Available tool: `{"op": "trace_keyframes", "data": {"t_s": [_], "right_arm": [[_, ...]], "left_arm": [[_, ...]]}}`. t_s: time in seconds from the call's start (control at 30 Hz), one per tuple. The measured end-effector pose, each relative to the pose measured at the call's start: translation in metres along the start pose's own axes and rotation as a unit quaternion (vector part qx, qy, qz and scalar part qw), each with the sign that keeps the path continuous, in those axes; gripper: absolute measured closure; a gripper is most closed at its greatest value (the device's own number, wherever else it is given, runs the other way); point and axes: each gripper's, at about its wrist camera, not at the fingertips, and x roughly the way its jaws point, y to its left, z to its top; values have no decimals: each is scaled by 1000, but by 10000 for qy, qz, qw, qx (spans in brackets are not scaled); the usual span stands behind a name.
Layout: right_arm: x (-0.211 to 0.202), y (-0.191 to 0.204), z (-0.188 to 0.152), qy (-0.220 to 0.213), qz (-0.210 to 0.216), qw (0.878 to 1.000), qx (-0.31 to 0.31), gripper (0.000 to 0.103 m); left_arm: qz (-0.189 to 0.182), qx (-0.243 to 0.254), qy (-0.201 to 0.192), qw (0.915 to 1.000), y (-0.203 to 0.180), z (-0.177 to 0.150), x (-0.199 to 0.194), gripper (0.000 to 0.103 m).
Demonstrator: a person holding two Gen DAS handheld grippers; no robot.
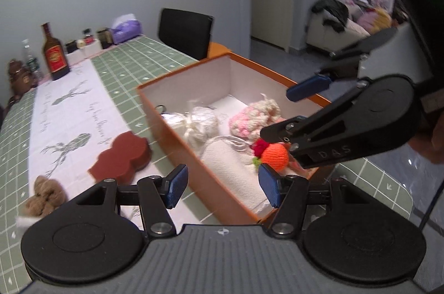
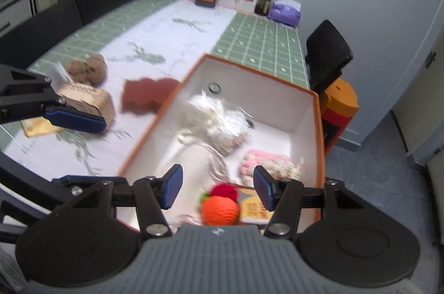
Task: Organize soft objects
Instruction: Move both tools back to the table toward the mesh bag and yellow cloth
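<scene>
Green-checked cloth with a white reindeer runner covers the worktop (image 2: pixel 255 38), and my orange box (image 2: pixel 319 133) sits at its near right corner. Inside the box lie a knitted orange ball (image 2: pixel 220 210) with a red tuft, a pink-and-white knit piece (image 2: pixel 266 163) at its 1 o'clock, a bagged white yarn bundle (image 2: pixel 213 122) at 12, and a cream cloth roll (image 1: pixel 230 169). My right fingers (image 2: pixel 219 187) stand apart above the ball, holding nothing. My left fingers (image 1: pixel 223 184) are spread wide over the box's near wall, empty too. Out on the runner at 10 o'clock rest a dark red sponge (image 1: pixel 122 155) and a brown yarn skein (image 1: pixel 44 197).
</scene>
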Motion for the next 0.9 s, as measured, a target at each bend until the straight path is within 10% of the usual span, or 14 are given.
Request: {"op": "trace_keyframes", "data": {"t_s": [0.43, 0.9], "right_arm": [[-22, 102, -29, -1545, 548, 9853, 485, 38], [22, 184, -74, -1544, 763, 9821, 767, 36]], "left_arm": [[1452, -1412, -901, 9751, 49, -90, -66, 34], [2151, -2401, -963, 9417, 87, -170, -90, 36]]}}
